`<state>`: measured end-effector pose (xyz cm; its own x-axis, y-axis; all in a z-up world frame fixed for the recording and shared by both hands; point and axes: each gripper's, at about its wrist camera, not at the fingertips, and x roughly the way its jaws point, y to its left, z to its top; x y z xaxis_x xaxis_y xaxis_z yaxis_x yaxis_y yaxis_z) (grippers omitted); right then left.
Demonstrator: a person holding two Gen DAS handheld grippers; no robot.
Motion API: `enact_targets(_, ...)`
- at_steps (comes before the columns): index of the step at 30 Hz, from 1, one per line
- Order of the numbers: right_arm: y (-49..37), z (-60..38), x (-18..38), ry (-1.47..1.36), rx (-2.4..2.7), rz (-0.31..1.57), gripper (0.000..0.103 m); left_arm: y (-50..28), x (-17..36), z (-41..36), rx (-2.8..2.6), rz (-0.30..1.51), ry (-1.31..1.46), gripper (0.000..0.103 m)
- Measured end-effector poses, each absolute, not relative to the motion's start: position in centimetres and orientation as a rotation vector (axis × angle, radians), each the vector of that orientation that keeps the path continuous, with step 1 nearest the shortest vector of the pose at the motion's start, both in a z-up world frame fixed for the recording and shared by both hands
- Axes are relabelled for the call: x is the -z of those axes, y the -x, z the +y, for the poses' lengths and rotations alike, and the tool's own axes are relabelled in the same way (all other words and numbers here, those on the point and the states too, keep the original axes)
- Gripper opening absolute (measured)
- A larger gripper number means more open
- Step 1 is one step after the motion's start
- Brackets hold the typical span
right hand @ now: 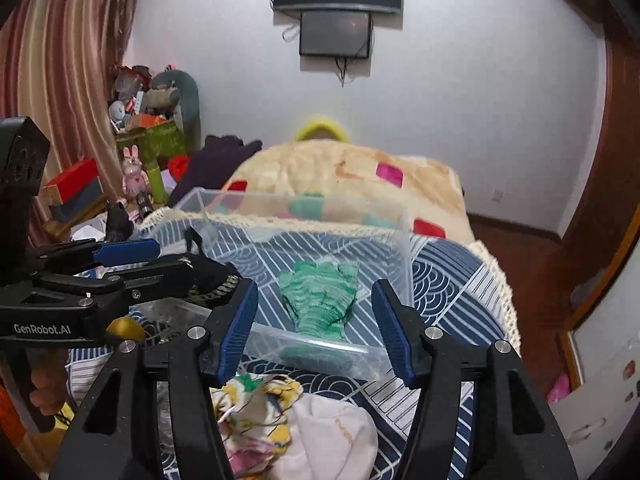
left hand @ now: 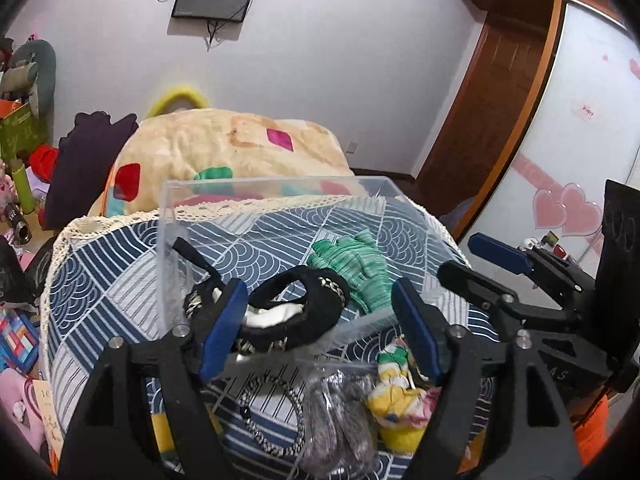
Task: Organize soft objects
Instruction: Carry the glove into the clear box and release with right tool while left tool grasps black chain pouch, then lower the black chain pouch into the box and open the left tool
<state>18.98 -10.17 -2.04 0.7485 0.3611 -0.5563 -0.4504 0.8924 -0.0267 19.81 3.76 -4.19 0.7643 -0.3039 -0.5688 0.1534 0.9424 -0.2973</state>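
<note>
- Here, a clear bin (left hand: 168, 240) stands on the patterned table (left hand: 100, 280); its walls are see-through and its top is open.
- At the bin's left a black slipper (left hand: 304, 308) with a woven band and white lining sits over the near rim, partly inside.
- To the right of it, a green glove (right hand: 320, 296) lies flat on the bin floor, fingers spread toward the far wall.
- The left claw (left hand: 320, 332) has its blue pads wide apart, one on each side of the slipper; whether they touch it I cannot tell.
- The right claw (right hand: 316, 328) is also spread, empty, poised just above the bin's near rim with the glove beyond it.
- Outside the near wall lies a yellow floral cloth (right hand: 256, 412), and beside it a white piece (right hand: 340, 436).
- The table's lace edge (right hand: 500, 292) drops off close to the bin's right wall; bare cover remains between.
- Only the left view shows a grey knit item (left hand: 340, 412) and a checkered cord (left hand: 272, 440) before the bin.
- Only the right view shows the curtain (right hand: 60, 80) and the cluttered shelf (right hand: 148, 120).
</note>
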Motion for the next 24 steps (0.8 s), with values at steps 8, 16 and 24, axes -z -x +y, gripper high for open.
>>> enact_targets(8, -16.2, -10.8, 0.8, 0.11, -0.464, 0.494, 0.061, -15.0, 2.7, 5.1, 0.185, 0.571, 0.192, 0.083)
enact_targets(16, -14.7, -11.3, 2.3, 0.056, -0.483, 0.521, 0.061, -11.5, 4.5, 5.9, 0.073, 0.582, 0.127, 0.086)
enact_targets(24, -13.7, -10.9, 5.0, 0.05, -0.499, 0.59, 0.061, -11.1, 8.7, 7.0, 0.01, 0.688, 0.118, 0.086)
